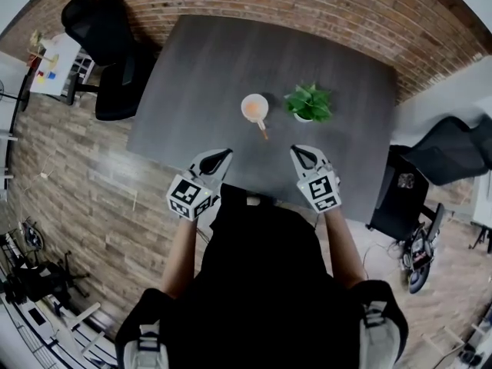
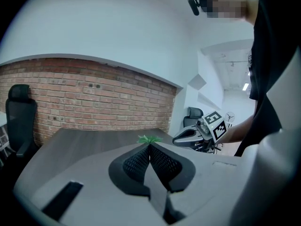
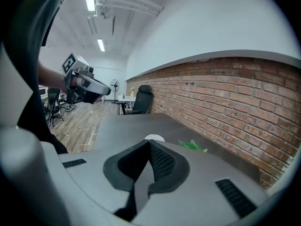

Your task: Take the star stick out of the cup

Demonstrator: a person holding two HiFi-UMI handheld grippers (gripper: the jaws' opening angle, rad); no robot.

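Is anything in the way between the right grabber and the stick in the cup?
Nothing visible is. Only bare table lies between the right gripper and the star stick leaning out of the cup. The plant stands beside the cup, off that line.

No readable words, brands, numbers or signs in any view. Nearest thing to print: black-and-white square code patterns on the left cube (image 1: 190, 197) behind the left claw (image 1: 224, 154), and on the right cube (image 1: 320, 191) behind the right claw (image 1: 297, 151). Blocks only, no letters or digits. Coloured bits on a white side table (image 1: 55, 66), well off to the left claw's left: too small to read.
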